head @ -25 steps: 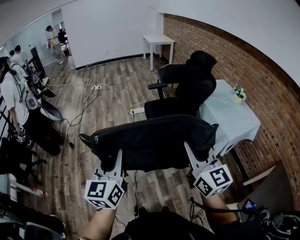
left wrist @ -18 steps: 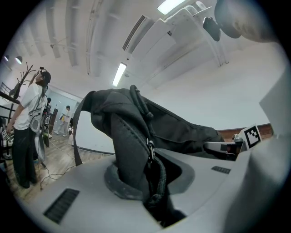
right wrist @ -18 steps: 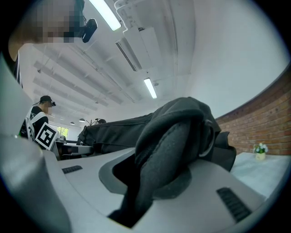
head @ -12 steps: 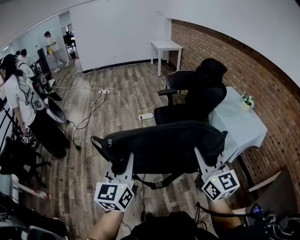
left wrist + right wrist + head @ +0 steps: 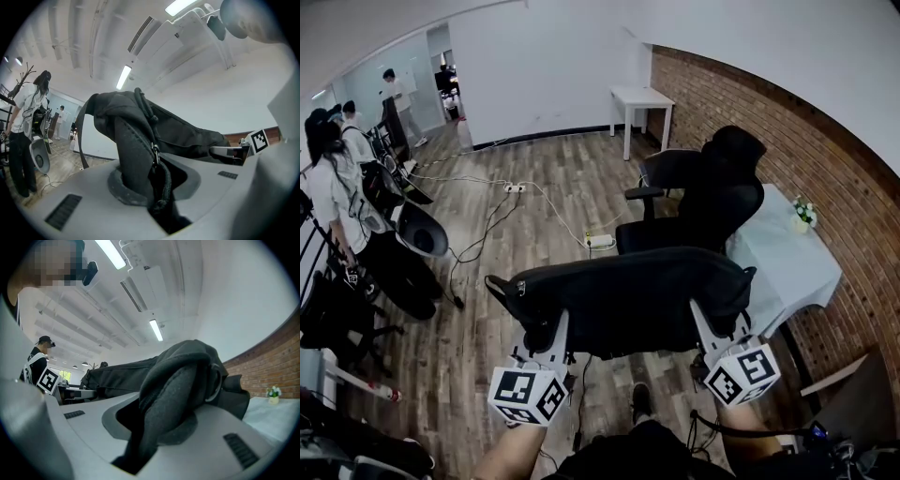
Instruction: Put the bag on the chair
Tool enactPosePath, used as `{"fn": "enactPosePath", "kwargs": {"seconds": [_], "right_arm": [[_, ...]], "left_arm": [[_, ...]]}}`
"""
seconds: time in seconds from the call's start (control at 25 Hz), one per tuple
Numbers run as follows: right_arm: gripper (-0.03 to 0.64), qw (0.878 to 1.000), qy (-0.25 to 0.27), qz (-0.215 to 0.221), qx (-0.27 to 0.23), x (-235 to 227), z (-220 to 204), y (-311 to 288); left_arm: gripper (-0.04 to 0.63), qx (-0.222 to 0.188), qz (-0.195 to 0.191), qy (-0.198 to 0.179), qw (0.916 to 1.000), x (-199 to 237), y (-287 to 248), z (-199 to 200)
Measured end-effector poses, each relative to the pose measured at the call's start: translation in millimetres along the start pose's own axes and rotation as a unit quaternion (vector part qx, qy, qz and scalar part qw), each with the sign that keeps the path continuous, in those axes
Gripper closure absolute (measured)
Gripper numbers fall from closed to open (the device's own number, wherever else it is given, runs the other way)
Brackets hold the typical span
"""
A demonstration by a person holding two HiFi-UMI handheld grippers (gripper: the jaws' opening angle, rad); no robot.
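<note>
Black fabric of the bag is stretching in the air between the two grippers, above the wooden floor. The left gripper is clenching the bag's zipper end. The right gripper is clenching the opposite end, beside a metal ring. The black office chair is standing just behind the bag, next to a table with pale cloth.

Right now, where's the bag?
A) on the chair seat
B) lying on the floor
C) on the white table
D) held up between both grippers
D: the left gripper and the right gripper each clamp one end of the black bag, which hangs above the wood floor, with the black chair beyond it.
</note>
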State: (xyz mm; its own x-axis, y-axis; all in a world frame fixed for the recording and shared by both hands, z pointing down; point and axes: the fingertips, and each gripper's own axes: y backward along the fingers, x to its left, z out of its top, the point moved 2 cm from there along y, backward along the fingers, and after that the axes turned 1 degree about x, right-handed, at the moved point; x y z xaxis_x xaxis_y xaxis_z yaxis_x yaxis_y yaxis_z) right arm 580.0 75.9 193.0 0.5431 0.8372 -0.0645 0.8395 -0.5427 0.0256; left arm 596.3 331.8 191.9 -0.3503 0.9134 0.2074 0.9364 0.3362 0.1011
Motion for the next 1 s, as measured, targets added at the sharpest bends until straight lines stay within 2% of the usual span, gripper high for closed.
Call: {"fn": "enactPosePath", "kwargs": {"seconds": [0.48, 0.72, 1.0], "right_arm": [[0.534, 0.999, 0.002, 0.035, -0.013, -60.5, 15.3, -69.5], [0.534, 0.999, -0.001, 0.041, -0.016, -104.9, 19.8, -96.7], [0.534, 0.998, -0.009, 0.060, -0.012, -152.9, 22.0, -126.4]], "left_arm": [[0.517, -0.005, 0.024, -0.008, 0.9997, 10.4, -81.1, 4.4], [0.517, -0.004, 0.028, -0.012, 0.9995, 3.7, -131.7, 2.0], [0.517, 0.008, 0.048, -0.012, 0.9987, -4.5, -182.7, -3.4]]}}
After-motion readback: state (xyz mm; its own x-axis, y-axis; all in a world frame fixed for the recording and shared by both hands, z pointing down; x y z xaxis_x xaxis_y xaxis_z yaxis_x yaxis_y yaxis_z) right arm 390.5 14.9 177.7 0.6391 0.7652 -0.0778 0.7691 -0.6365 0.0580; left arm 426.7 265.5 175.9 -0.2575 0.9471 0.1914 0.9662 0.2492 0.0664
